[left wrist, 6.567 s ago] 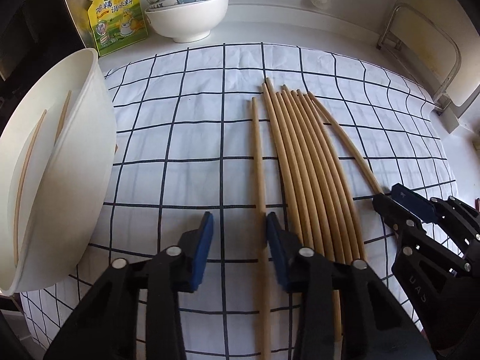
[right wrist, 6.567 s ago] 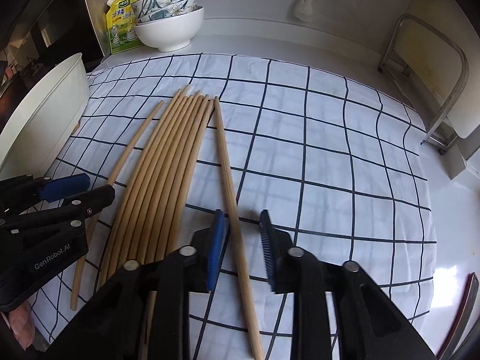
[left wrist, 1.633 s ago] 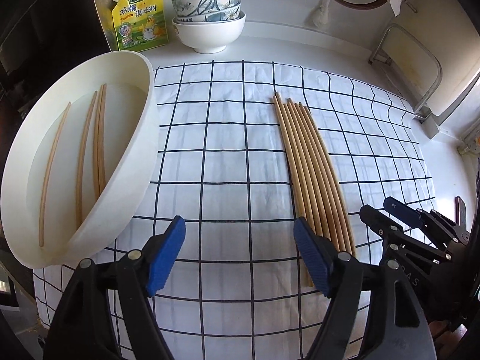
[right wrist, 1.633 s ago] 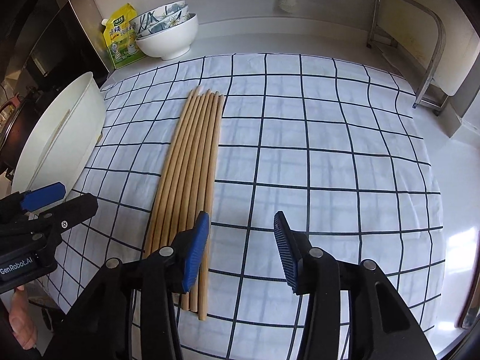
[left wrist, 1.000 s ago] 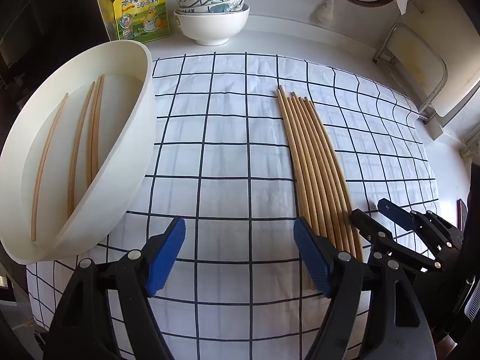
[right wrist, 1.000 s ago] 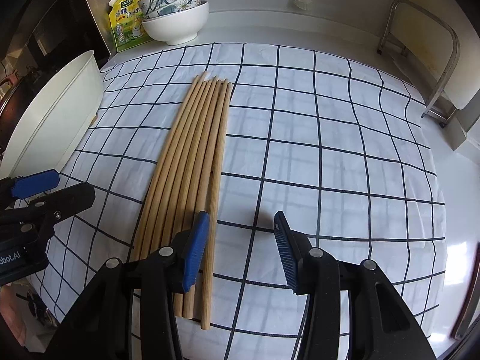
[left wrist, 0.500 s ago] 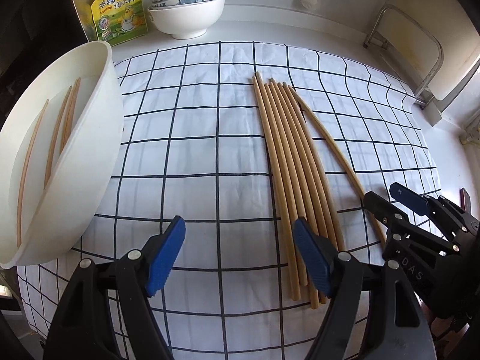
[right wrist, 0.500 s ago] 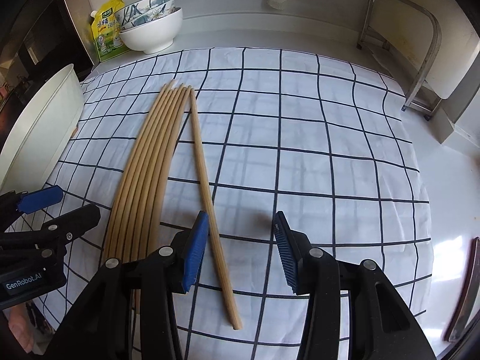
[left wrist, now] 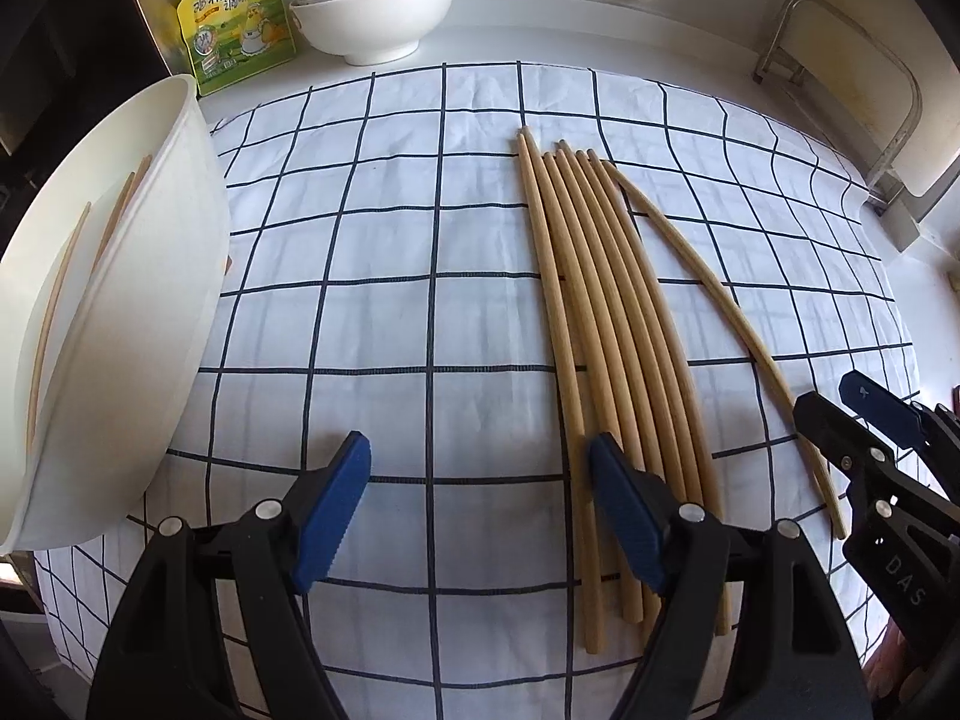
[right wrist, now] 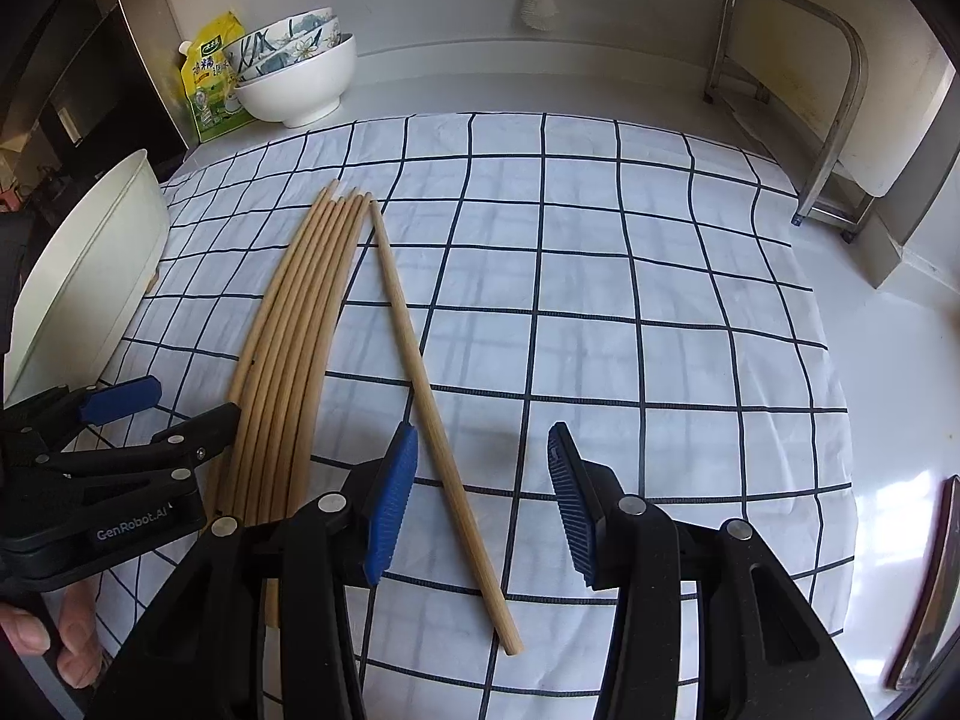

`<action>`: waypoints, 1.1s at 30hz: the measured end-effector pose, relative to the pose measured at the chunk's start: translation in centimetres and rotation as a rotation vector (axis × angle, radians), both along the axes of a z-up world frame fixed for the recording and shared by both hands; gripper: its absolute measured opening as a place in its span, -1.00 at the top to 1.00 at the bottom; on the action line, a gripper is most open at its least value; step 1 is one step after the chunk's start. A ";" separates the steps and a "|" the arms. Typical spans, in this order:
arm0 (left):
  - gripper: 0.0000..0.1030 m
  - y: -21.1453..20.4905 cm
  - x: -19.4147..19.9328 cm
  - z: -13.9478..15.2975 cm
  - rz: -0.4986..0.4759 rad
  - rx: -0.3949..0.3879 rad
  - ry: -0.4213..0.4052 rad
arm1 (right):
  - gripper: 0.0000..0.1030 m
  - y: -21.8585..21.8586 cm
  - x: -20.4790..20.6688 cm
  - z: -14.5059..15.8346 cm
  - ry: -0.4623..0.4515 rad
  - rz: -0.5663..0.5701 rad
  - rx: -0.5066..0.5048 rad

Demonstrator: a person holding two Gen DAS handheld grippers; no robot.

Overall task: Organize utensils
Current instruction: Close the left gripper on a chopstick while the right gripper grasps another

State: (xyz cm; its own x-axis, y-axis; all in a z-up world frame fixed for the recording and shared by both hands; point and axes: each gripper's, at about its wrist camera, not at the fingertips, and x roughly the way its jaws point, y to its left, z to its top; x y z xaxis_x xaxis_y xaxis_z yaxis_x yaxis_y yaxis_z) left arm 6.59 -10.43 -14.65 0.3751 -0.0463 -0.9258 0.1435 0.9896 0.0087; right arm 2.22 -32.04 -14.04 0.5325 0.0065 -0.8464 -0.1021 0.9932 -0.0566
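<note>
One chopstick (right wrist: 427,396), newly split from the bundle (right wrist: 288,354), lies between the gaping right claw (right wrist: 480,504); the left claw (left wrist: 474,510) is also apart, empty.

Wooden chopsticks (left wrist: 606,324) bundled, one splayed aside

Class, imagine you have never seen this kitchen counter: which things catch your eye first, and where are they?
A tight row of wooden chopsticks lies on the checked cloth, with one stray chopstick angled off beside it. Left of the cloth stands a big white tub; stacked bowls sit at the back.
</note>
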 end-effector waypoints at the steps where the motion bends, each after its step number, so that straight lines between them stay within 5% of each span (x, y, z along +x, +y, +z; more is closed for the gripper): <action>1: -0.45 0.0 0.1 0.0 0.006 0.010 -0.003 | 0.16 0.1 0.0 0.0 0.000 0.002 0.000; 21: -0.53 0.4 2.6 -0.4 0.038 0.015 -0.022 | 0.16 1.4 2.2 -1.3 0.000 0.086 -0.078; 24: -0.26 0.2 2.5 -0.2 0.025 -0.020 -0.017 | 0.22 1.7 2.4 -1.3 -0.008 0.095 -0.076; 27: 0.09 -0.1 2.1 0.0 0.013 -0.024 -0.024 | 0.52 2.4 2.6 -1.3 -0.005 0.128 -0.081; 29: 0.52 -0.2 1.8 0.2 -0.007 -0.031 -0.024 | 0.84 2.9 2.6 -1.4 -0.003 0.143 -0.089; 31: 0.81 -0.4 1.8 0.3 -0.024 -0.049 -0.012 | 0.88 3.1 2.5 -1.4 0.001 0.152 -0.088; 33: 0.86 -0.3 1.7 0.4 -0.036 -0.063 0.002 | 0.88 3.1 2.5 -1.4 0.008 0.147 -0.069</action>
State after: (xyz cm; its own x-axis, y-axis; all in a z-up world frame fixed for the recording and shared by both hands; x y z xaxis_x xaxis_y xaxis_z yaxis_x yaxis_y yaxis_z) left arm 8.30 -10.77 -14.25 0.3708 -0.1175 -0.9213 0.1785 0.9825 -0.0535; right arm 4.76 -28.97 -15.40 0.5232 0.0259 -0.8518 -0.2470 0.9612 -0.1225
